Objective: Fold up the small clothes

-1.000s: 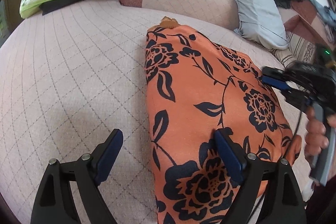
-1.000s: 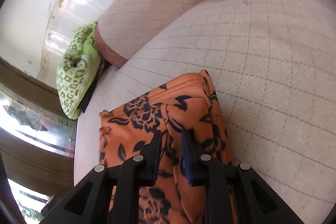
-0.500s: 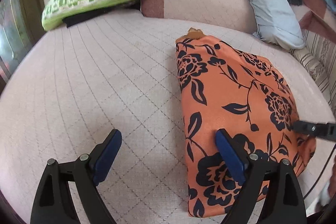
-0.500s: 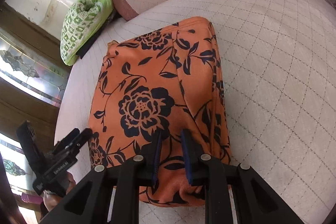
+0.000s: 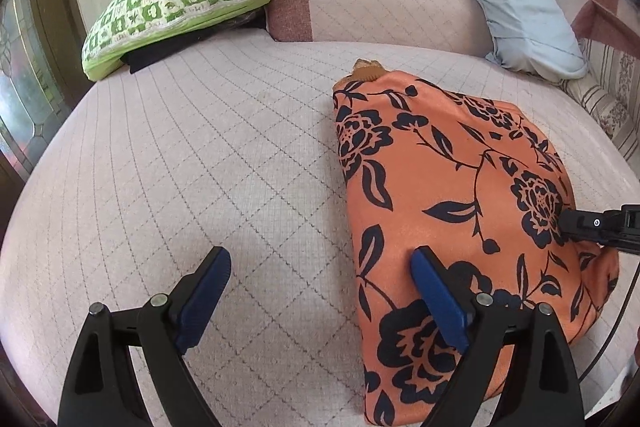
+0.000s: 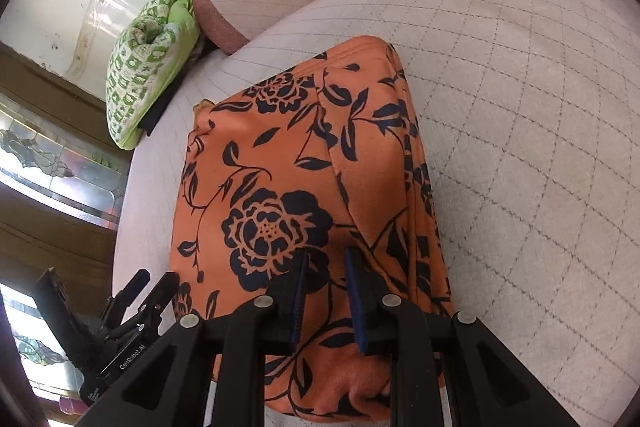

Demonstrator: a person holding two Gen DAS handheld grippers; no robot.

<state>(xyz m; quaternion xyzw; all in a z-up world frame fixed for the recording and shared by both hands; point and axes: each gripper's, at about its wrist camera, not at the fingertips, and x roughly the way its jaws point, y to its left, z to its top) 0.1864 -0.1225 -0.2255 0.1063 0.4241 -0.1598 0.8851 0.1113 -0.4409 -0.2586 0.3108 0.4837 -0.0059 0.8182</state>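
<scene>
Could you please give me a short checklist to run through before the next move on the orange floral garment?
1. Left tool open and free of fabric: ok; its fingers are spread wide, one over the bed cover, one over the orange floral garment.
2. Right tool released from the garment: cannot tell; the fingers are nearly closed just above the cloth, and a pinch is not visible.
3. Garment folded into a compact stack: ok; layered edges show on its right side.
4. Fold lying flat: not ok; the near corner is bunched beneath the right tool.
5. Green checked pillow and grey pillow apart from the garment: ok.
</scene>
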